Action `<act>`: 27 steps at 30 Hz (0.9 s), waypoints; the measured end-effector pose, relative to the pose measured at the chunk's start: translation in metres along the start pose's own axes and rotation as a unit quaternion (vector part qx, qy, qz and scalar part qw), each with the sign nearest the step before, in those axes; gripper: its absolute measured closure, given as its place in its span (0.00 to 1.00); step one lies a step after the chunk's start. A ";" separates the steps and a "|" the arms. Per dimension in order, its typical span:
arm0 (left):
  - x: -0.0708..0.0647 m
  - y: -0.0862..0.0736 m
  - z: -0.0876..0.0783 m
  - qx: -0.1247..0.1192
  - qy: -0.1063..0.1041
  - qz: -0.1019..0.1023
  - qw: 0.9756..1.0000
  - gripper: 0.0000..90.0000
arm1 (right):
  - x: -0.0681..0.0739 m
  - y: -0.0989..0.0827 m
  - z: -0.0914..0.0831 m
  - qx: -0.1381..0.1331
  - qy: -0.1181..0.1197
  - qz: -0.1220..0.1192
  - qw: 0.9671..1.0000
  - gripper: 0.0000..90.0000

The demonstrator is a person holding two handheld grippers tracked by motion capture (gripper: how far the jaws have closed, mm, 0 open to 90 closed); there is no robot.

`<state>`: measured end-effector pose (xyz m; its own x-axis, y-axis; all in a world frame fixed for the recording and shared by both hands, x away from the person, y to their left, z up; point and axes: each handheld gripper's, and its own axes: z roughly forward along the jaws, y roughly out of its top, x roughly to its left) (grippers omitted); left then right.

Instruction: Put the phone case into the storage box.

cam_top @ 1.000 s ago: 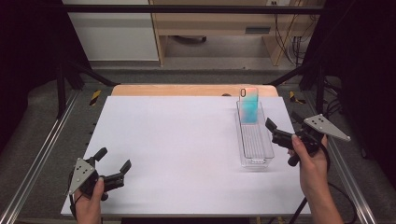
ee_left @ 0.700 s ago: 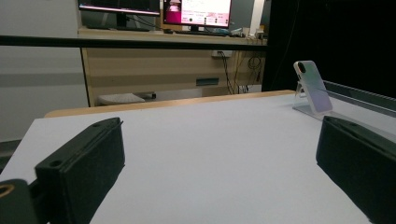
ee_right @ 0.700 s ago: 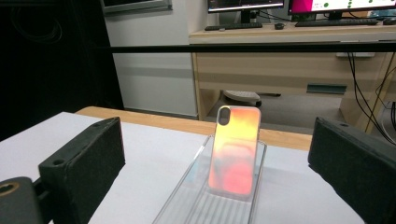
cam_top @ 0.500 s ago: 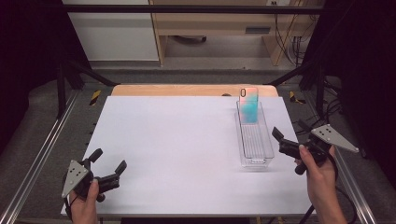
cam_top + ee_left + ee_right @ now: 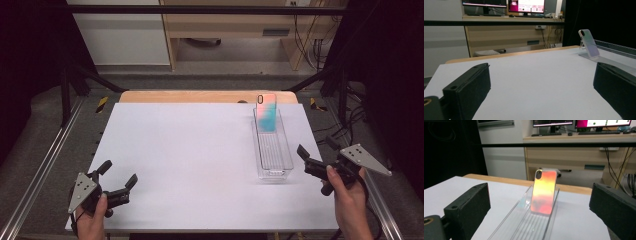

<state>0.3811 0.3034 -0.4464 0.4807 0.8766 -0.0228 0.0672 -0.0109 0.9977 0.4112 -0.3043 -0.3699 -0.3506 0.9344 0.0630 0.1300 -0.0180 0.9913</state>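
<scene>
High view: a phone case (image 5: 266,112) with a shimmering pink-to-teal back and a dark camera cut-out at its top corner stands propped upright at the far end of a long clear tray (image 5: 272,150), on the right half of the white bench (image 5: 200,150). The right tongs (image 5: 316,155) are held just off the tray's near right corner, at the bench edge, the jaws spread and pointing up-left; the hand (image 5: 347,197) grips the handle from below. The left tongs (image 5: 117,175) sit over the near left corner of the bench, well apart from the tray, jaws spread wide, the left hand (image 5: 92,217) wrapped round the handle.

Left gripper view: the two black jaws stand wide apart with bare bench between them. The phone case (image 5: 589,42) looks pale lilac-green here, leaning back in the tray far off to the right.

Right gripper view: the jaws gape with nothing between them. The phone case (image 5: 543,191) glows orange and yellow, tilted slightly back, standing at the ribbed tray's (image 5: 529,225) far end, straight ahead.
</scene>
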 end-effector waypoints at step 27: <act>-0.014 -0.003 0.005 0.022 -0.021 0.018 0.999 0.01 | 0.006 -0.036 -0.015 0.006 0.025 -0.027 0.999 0.03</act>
<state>0.3790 0.2889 -0.4499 0.5192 0.8546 0.0094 0.0870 -0.0638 0.9942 0.3902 -0.3033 -0.4033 -0.4035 0.9148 0.0159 0.1211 0.0361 0.9920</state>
